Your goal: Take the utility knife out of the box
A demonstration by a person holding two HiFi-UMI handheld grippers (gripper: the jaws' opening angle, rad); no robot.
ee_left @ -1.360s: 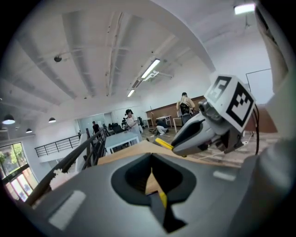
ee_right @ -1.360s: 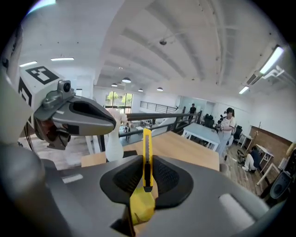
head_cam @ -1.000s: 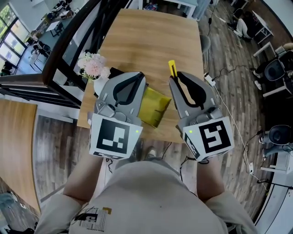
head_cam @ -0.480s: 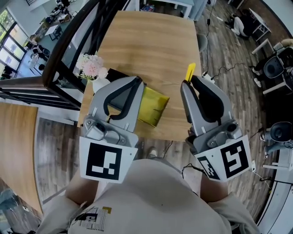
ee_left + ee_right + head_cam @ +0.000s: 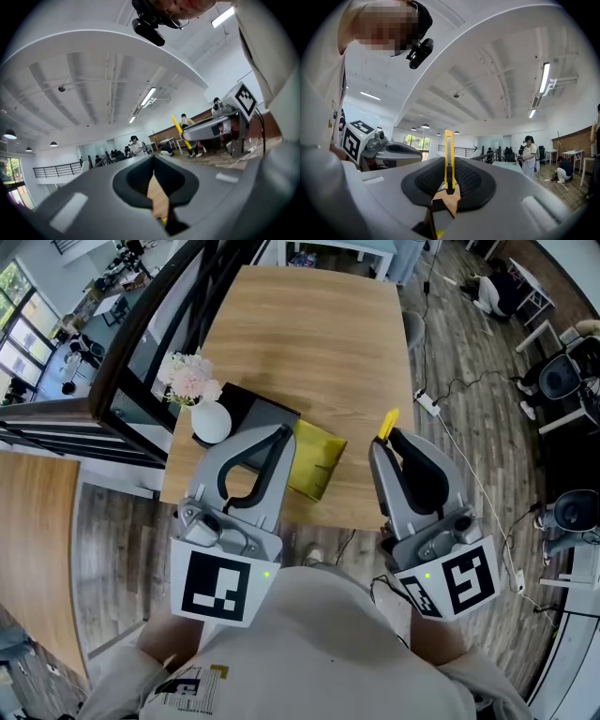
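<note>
My right gripper is shut on the yellow utility knife, which sticks up past the fingertips over the table's near right corner. In the right gripper view the knife stands upright between the black pads. The yellow box lies on the wooden table near its front edge, between the two grippers and partly hidden by the left one. My left gripper hangs beside the box with its tips together and nothing in them. From the left gripper view the knife shows off to the right.
A white vase with pink flowers stands at the table's near left corner beside a black tray. A dark railing runs along the left. Cables cross the wooden floor at right, near office chairs.
Both grippers have drawn apart and back toward me. The right one has carried the knife rightward, away from above the box. The left one no longer covers the vase.
</note>
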